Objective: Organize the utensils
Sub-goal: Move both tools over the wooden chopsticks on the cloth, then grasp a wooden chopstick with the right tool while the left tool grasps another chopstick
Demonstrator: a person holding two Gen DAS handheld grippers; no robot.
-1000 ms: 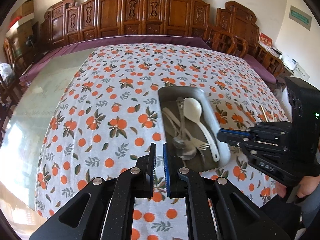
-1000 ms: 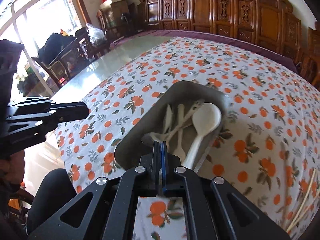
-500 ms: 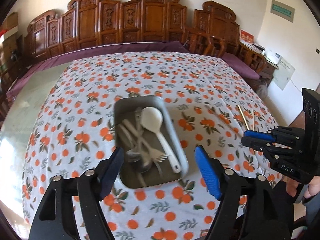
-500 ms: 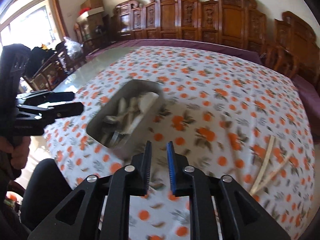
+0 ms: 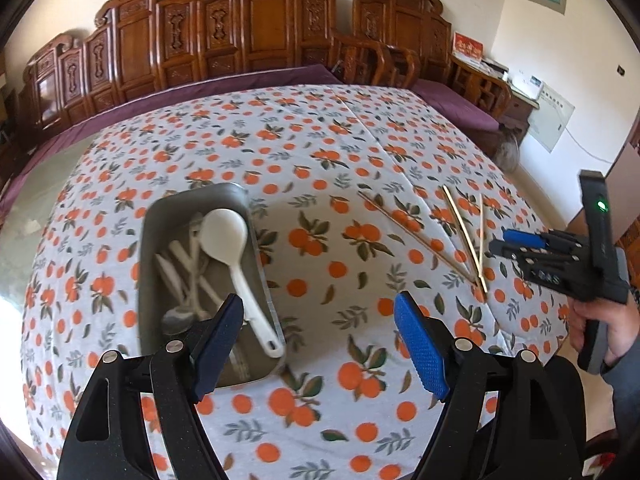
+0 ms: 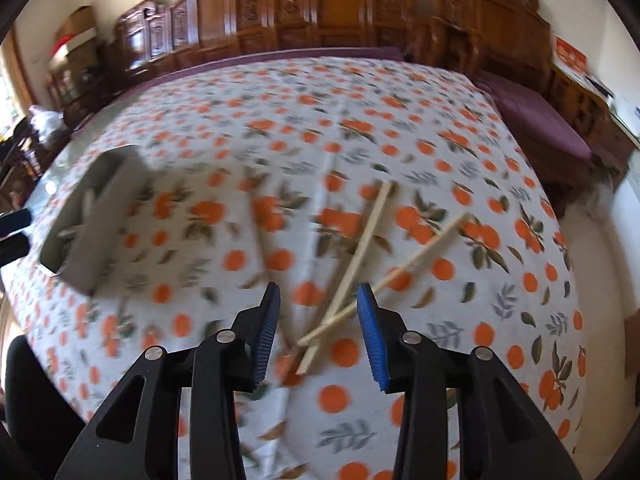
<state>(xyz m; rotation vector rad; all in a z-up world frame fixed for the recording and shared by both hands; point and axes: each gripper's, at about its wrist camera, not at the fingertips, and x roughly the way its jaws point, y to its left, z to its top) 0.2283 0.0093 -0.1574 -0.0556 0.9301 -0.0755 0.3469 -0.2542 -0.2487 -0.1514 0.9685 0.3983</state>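
**A:** Where do the chopsticks [image 6: 362, 248] lie?

**B:** Loose on the orange-print tablecloth [image 5: 320, 152], well apart from the metal tray [image 5: 154, 220] that already holds the white spoon [image 5: 224, 236] and other cutlery. Their near ends cross just ahead of the right gripper [image 6: 318, 332], whose jaws are opening with nothing pinched; the crossed tips show between them, though that view is blurred, so how many sticks overlap is hard to say.

**B:** The left gripper [image 5: 320, 344] hangs near the tray's corner, jaws spread wide and empty.

**A:** How should they handle?

**B:** Probably light, stiff and thin, lying flat, so they will likely roll or skid away from the pads. The crossing point looks best: there one stick is lifted slightly off the cloth, and a closing pinch could gather both.
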